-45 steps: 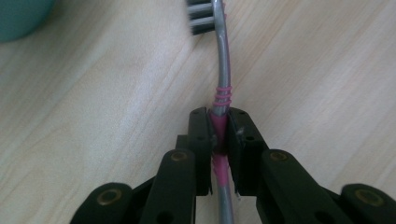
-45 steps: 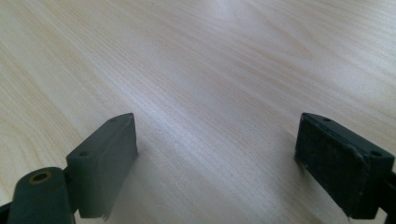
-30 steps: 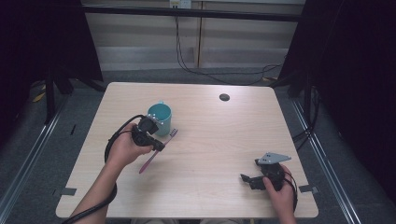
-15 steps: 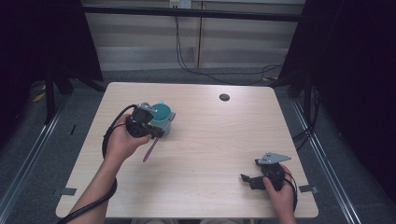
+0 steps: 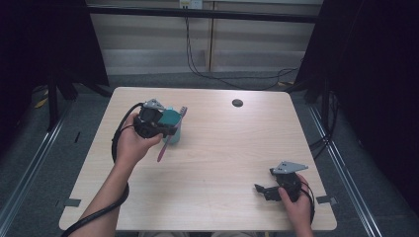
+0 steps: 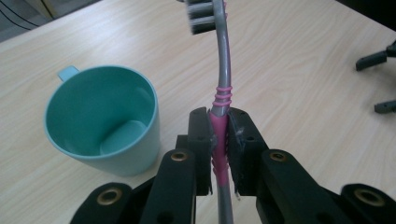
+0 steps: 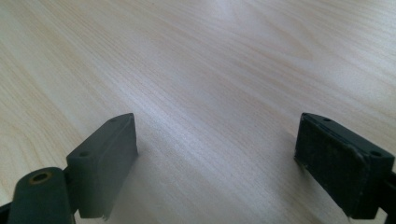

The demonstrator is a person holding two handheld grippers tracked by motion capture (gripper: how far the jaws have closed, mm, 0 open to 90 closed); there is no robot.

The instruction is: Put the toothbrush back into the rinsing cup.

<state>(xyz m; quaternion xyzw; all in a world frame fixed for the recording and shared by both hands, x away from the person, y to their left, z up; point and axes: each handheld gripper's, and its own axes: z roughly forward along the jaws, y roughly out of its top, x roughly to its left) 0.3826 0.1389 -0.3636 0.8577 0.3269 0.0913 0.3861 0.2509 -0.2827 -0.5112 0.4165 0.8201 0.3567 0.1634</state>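
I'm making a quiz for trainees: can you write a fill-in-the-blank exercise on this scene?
1. The left hand-held gripper is shut on a pink and grey plastic ____.
2. The teal plastic mug stands ____ on the table.
3. The right hand-held gripper has its jaws ____.
Missing words: toothbrush; upright; open.

Teal mug (image 5: 172, 129) blocked the table's (image 5: 222, 148) left side; small dark disc (image 5: 237, 103) sat far, middle was wide open

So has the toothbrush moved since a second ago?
Yes. The left gripper has lifted the toothbrush off the table, up beside the cup.
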